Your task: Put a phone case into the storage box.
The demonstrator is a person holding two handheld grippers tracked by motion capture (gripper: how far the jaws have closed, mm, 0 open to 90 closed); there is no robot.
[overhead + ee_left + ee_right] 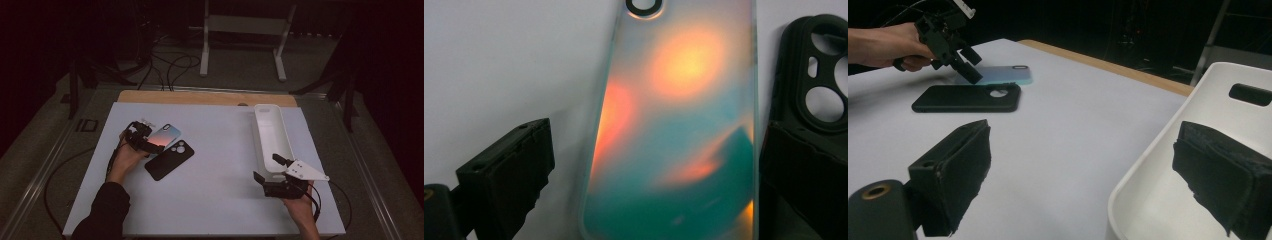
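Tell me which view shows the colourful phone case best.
The left gripper view: the colourful phone case lies close up between the open left claw, its orange and teal pattern and camera cutout plain. The high view shows it small beside the black case. The right gripper view shows a far, low sliver of it behind the black case.

Counting it off from the high view: two phone cases on the white table (210, 200). One is the colourful case (164, 136), orange fading to teal, and one is the black case (169, 159) with round camera cut-outs, lying just beside it. That's two cases, one of each colour.

One white tray (272, 140), long and narrow, sits on the right side of the table; just the one.

Two grippers are in play: the left gripper (141, 136) over by the cases, the right gripper (270, 168) at the tray's near end. Two hands hold them, one apiece.

One table, with one wooden edge strip (200, 97) at its far side.
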